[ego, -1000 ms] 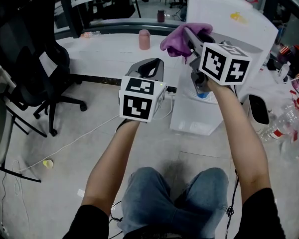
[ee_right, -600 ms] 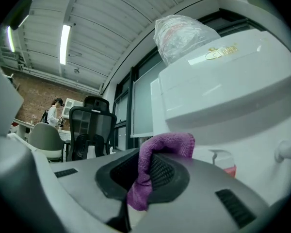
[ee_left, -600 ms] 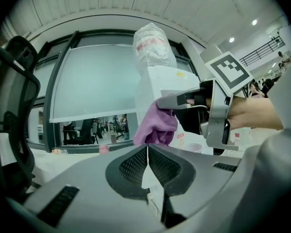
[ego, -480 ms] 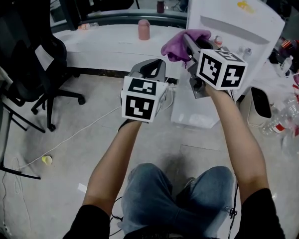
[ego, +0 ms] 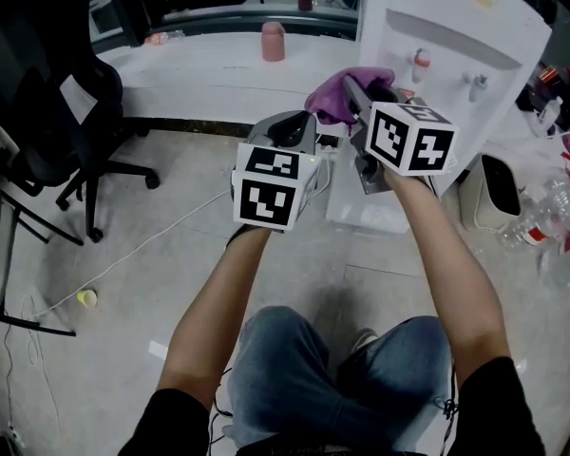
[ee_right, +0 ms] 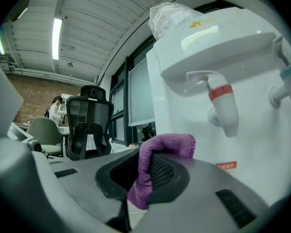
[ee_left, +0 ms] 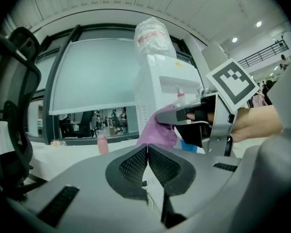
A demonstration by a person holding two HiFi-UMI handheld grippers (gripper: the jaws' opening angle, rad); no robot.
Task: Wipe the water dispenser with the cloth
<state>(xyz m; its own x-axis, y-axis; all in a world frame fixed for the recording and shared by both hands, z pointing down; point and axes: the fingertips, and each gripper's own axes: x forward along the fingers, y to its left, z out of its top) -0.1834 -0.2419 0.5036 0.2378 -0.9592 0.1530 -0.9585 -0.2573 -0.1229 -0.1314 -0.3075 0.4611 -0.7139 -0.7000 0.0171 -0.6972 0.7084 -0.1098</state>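
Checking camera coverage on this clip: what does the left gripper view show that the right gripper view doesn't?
Only the left gripper view: the shut left gripper, the right gripper from outside, a pink cup. Only the right gripper view: a brick wall and an orange label. Both: the water dispenser and the purple cloth the right gripper holds.

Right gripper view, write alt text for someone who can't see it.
The right gripper is shut on a purple cloth, held before a white water dispenser, lower left of its red-banded tap. A black office chair stands at left.
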